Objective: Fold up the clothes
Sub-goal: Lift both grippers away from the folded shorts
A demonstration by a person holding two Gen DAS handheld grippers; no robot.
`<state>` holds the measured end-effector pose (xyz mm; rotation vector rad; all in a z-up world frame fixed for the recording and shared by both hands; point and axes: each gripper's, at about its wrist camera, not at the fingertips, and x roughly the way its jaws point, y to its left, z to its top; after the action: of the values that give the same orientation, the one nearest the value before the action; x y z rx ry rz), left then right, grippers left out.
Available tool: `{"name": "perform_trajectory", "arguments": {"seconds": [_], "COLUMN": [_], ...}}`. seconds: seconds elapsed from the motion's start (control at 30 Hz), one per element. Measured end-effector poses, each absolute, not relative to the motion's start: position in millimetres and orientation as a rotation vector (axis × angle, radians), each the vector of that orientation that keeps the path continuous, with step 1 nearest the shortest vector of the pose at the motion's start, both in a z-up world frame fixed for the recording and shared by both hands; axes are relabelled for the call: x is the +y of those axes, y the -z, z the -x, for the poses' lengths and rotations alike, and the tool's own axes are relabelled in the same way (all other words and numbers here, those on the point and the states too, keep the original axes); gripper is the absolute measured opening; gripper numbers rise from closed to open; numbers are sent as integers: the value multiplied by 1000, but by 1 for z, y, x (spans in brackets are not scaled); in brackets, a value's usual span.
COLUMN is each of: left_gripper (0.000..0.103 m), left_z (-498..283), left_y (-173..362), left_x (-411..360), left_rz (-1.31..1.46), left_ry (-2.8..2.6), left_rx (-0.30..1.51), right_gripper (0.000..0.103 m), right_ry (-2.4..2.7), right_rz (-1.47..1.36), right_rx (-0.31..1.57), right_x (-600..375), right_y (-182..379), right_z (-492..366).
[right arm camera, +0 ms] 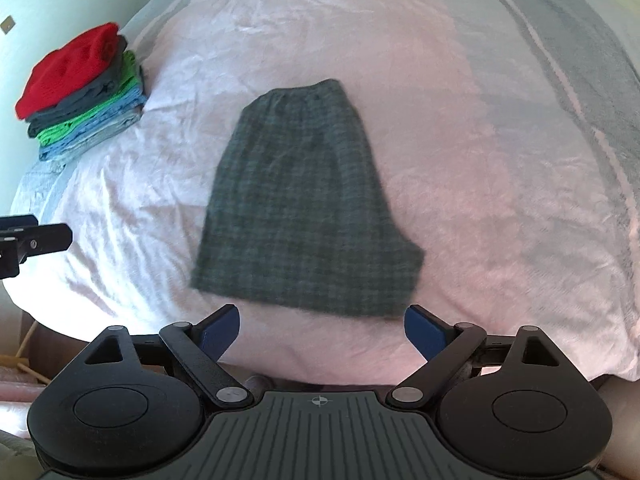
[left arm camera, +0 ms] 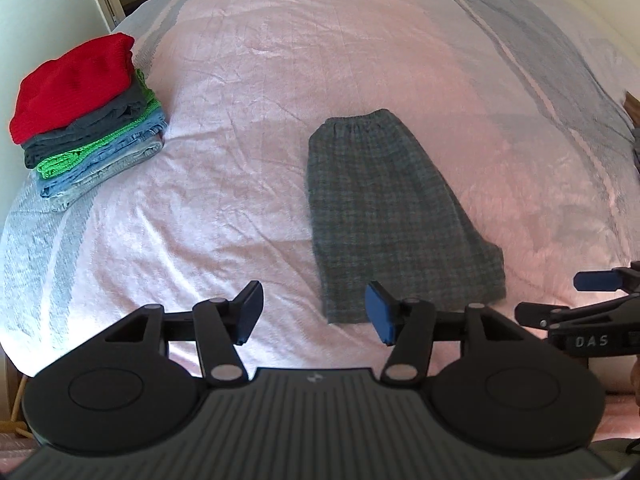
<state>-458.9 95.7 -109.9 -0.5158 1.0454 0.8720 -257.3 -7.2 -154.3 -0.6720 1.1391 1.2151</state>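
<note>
A bed (left arm camera: 280,80) fills both wrist views, covered by a pale pink, wrinkled bedspread with grey-blue striped bands down its sides. On it lies a pair of dark grey-green checked shorts (left arm camera: 384,216), folded in half lengthwise and lying flat, the gathered elastic waistband at the far end and the leg hem nearest the cameras. In the right wrist view the shorts (right arm camera: 300,200) sit at the centre of the frame.

The left gripper (left arm camera: 316,316) hangs above the bedspread with its blue-padded fingers spread apart and nothing between them; the shorts' near hem lies just past its right finger, at about 1 o'clock. The right gripper (right arm camera: 320,330) also has its fingers spread wide and empty, just short of the shorts' hem, which lies at 12 o'clock from it.

At about 10 o'clock, near the bed's far left edge, stands a stack of folded clothes (left arm camera: 88,120): red knit on top, then dark grey, bright green, and light blue denim at the bottom.

The right gripper's side shows at 3 o'clock in the left view, with white letters reading "DAS" (left arm camera: 592,341) (the only legible writing).
</note>
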Motion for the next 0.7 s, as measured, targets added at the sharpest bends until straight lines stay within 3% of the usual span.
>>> {"name": "perform_trajectory", "arguments": {"seconds": [0.7], "left_gripper": [54], "left_z": [516], "left_y": [112], "left_x": [104], "left_rz": [376], "left_ry": [-625], "left_rx": [1083], "right_gripper": [92], "right_ry": [-968], "right_rz": [536], "right_rx": [1203], "right_x": [-40], "right_y": [150], "right_z": [344]}}
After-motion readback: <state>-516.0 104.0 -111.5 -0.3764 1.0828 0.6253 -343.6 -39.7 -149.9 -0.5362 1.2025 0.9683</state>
